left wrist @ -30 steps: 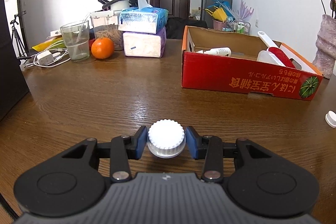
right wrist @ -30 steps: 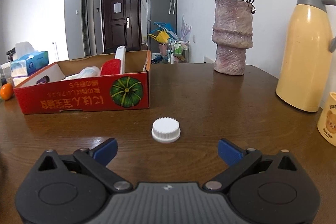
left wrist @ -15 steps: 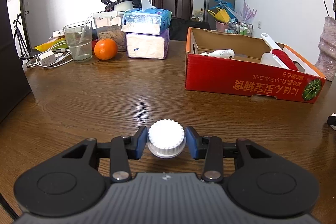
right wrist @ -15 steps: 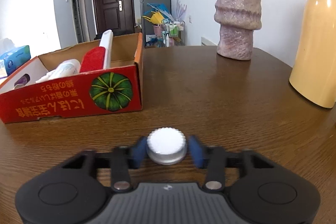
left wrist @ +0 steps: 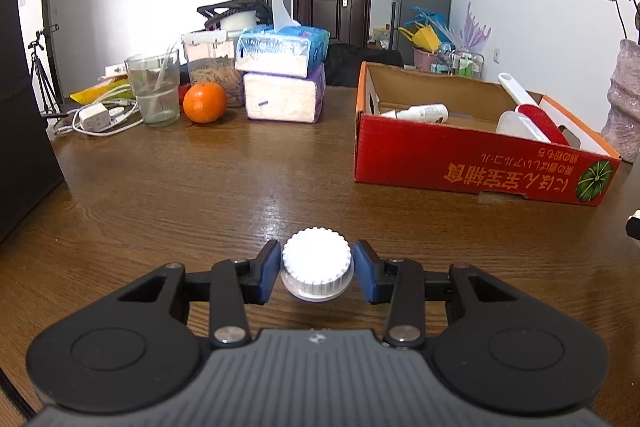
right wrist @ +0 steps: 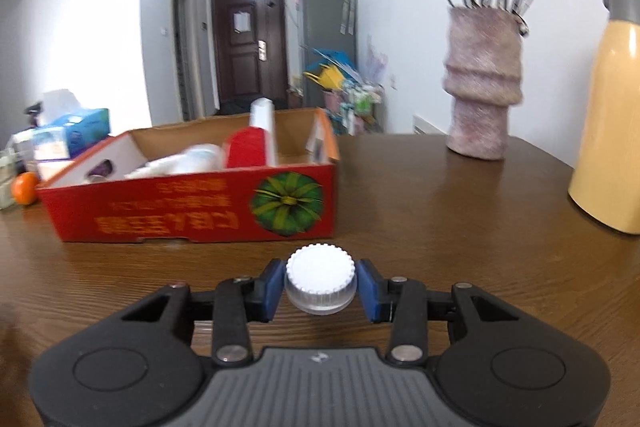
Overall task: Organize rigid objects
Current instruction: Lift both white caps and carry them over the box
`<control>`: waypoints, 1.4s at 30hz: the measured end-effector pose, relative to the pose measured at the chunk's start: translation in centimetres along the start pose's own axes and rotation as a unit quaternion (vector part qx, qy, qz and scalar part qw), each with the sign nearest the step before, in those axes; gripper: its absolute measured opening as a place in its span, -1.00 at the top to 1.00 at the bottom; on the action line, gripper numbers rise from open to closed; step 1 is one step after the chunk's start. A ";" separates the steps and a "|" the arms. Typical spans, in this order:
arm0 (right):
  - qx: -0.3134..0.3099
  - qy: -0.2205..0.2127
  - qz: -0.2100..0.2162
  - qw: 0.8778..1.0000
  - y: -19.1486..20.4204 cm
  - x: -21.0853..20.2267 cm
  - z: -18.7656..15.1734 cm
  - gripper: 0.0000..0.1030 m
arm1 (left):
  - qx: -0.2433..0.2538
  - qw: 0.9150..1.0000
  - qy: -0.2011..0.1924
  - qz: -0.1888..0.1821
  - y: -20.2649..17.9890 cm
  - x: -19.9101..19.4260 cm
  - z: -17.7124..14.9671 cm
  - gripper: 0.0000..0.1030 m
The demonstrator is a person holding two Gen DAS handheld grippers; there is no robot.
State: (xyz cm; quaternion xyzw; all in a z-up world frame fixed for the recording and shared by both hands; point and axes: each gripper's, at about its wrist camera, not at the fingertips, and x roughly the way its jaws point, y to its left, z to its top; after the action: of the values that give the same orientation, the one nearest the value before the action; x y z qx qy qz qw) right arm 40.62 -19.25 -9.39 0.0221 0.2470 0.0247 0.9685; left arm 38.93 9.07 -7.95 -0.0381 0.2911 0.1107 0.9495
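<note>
Your right gripper [right wrist: 320,286] is pinching a white ribbed cap [right wrist: 320,277] and your left gripper [left wrist: 317,275] grips its own white cap [left wrist: 317,269], each seated squarely between the blue pads. Carry both level, keeping the squeeze steady, to the red cardboard box [right wrist: 192,215], which lies beyond the right gripper to its left and far right of the left one.

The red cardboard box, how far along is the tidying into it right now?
Done: the red cardboard box already holds a white bottle and a red lint roller. In hand: the left gripper and right gripper are each shut on a white ribbed cap. Left: both caps still sit outside the box.
</note>
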 end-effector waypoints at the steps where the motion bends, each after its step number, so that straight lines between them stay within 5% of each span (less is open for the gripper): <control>1: -0.003 -0.005 0.005 1.000 0.4 -0.3 0.0 0.24 | 0.001 1.000 -0.003 0.000 -0.1 -0.1 0.0 0.20; 19: -0.002 -0.068 0.060 0.996 5.8 -2.6 1.1 0.24 | 0.013 0.998 -0.046 -0.031 -5.3 -1.3 2.0 0.20; 42: -0.001 -0.110 0.075 0.991 7.4 1.7 5.0 0.24 | -0.022 0.996 -0.074 -0.036 -7.3 3.1 7.8 0.20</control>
State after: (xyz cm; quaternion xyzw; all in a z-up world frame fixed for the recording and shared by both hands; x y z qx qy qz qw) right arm 44.27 -11.88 -5.43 0.0426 0.1361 0.0948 0.9852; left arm 47.40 3.60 -3.22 -0.0613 0.2160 0.0857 0.9707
